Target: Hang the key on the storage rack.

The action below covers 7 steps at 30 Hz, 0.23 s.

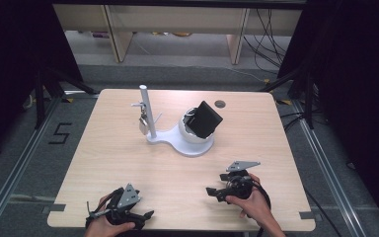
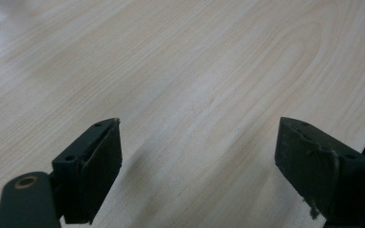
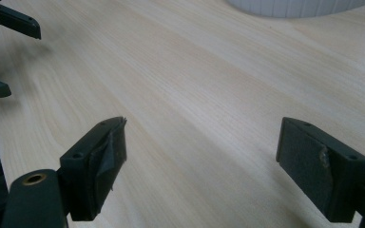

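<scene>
High view — black box [image 1: 207, 119] tilted in white stand [image 1: 187, 140]

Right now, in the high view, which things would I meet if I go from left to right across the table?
left gripper → padlock → white post → white bowl → black box → right gripper

1. The white stand [image 3: 298, 6] is cut off by the right gripper view's top edge.
2. The small metal item [image 1: 142, 123] hanging from the stand's post is too small to identify.
3. The person's forearms leave the high view's bottom edge.
</scene>
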Motion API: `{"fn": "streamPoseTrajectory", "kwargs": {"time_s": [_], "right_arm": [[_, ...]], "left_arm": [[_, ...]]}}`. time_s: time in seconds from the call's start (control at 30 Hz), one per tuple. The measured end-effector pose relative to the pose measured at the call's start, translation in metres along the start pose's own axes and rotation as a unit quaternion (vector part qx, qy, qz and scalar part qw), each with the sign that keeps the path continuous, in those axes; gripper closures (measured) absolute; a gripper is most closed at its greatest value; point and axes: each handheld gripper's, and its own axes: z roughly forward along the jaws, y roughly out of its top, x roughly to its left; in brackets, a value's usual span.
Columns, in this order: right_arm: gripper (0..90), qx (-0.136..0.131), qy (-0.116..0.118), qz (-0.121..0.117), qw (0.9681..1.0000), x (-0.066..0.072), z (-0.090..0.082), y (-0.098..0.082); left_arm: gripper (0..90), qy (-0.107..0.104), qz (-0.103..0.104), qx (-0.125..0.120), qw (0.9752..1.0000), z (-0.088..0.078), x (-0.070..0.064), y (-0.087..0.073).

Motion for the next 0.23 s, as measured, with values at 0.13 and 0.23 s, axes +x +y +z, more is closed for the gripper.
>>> {"fn": "streamPoseTrajectory", "kwargs": {"time_s": [0.13, 0.23], "right_arm": [[18.1, 0.0, -0.001, 0.0, 1.0, -0.0002, 0.0005, -0.0001], [18.2, 0.0, -0.001, -0.001, 1.0, -0.0003, -0.0001, -0.0001]], "left_arm": [[15.5, 0.002, -0.008, -0.004, 1.0, 0.001, 0.0008, -0.0007], [15.5, 0.005, -0.004, -0.001, 1.0, 0.0013, 0.0019, -0.0006]]}}
